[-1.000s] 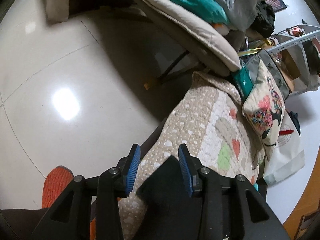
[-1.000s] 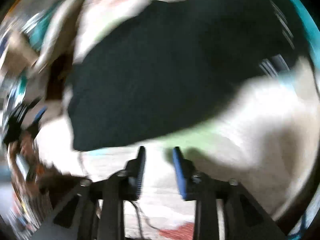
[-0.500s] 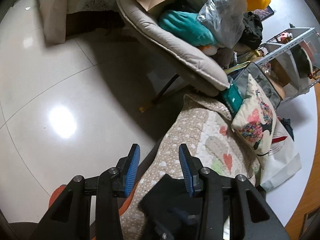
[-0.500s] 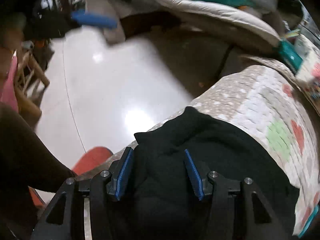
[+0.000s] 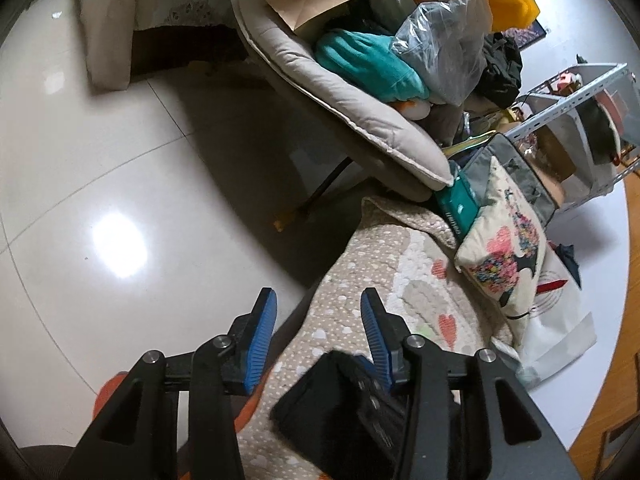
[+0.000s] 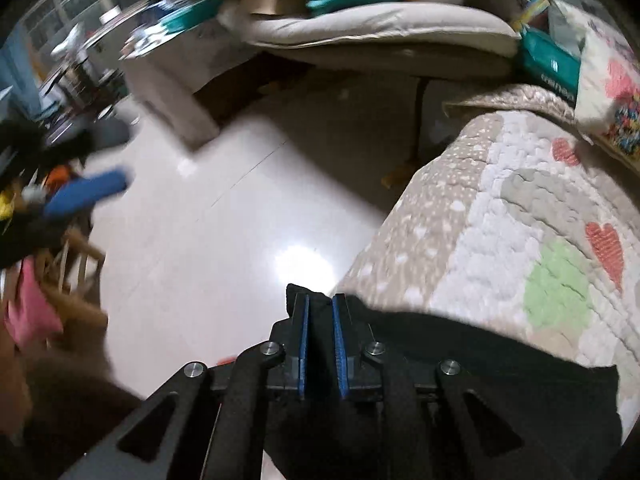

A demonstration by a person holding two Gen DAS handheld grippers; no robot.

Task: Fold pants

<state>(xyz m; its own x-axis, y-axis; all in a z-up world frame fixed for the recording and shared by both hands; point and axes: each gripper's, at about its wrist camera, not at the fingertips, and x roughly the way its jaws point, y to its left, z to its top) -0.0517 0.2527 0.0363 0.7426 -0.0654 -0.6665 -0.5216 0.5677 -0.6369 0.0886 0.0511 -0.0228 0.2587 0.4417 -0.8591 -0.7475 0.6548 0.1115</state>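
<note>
The black pants lie folded on the near end of a quilted cover with hearts. My right gripper is shut on a corner of the pants at the cover's edge. In the left wrist view the pants show as a dark folded block low in the frame, with the right gripper's black body on them. My left gripper is open and empty, held above the cover's edge and back from the pants.
A padded lounge chair piled with bags and a teal cushion stands beyond the cover. A patterned pillow leans at the far end. Glossy white floor lies to the left. A metal shelf stands at the right.
My right gripper has closed on the pants' corner; half a second ago its jaws stood open over the fabric. My left gripper has drawn back and up, still open.
</note>
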